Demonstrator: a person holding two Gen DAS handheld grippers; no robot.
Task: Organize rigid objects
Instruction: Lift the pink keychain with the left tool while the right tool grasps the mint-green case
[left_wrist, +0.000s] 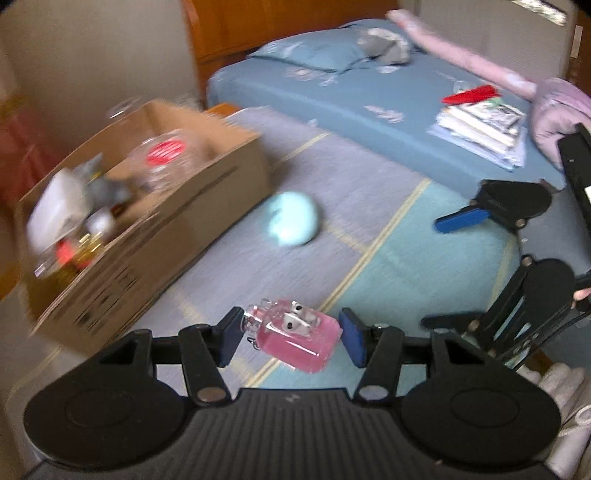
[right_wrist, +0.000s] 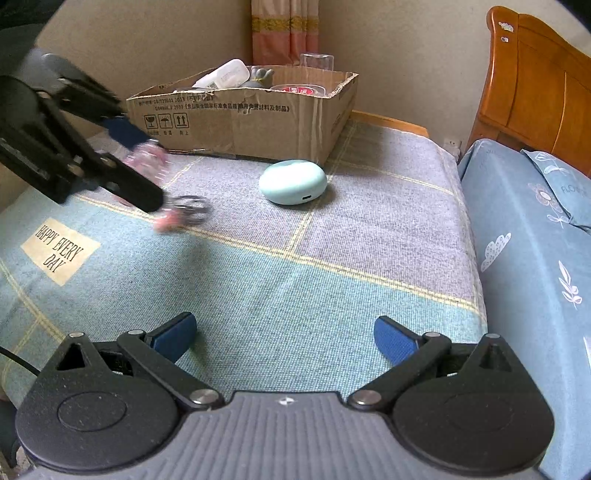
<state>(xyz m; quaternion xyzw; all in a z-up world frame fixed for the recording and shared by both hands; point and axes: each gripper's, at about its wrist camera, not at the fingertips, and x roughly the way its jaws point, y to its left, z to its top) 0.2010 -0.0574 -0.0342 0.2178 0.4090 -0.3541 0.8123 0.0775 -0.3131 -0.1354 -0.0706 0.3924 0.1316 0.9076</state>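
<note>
My left gripper (left_wrist: 291, 339) is shut on a pink glass perfume bottle (left_wrist: 295, 338), one pad on its cap end and the other on its base. The bottle hangs tilted above the checked blanket (left_wrist: 388, 258). In the right wrist view the left gripper (right_wrist: 144, 166) and the pink bottle (right_wrist: 146, 158) are blurred, just in front of the cardboard box (right_wrist: 240, 122). The box (left_wrist: 147, 206) holds several items, among them a clear jar with a red label (left_wrist: 162, 155). A pale teal oval case (right_wrist: 291, 181) lies beside the box. My right gripper (right_wrist: 284, 339) is open and empty over the blanket.
A bed with a blue sheet (right_wrist: 524, 258) and a wooden headboard (right_wrist: 535, 92) runs along the right. A stack of books (left_wrist: 480, 129) and pink bedding (left_wrist: 554, 110) lie on it. A clear glass (right_wrist: 317, 61) stands behind the box. A sewn label (right_wrist: 59, 251) marks the blanket's left.
</note>
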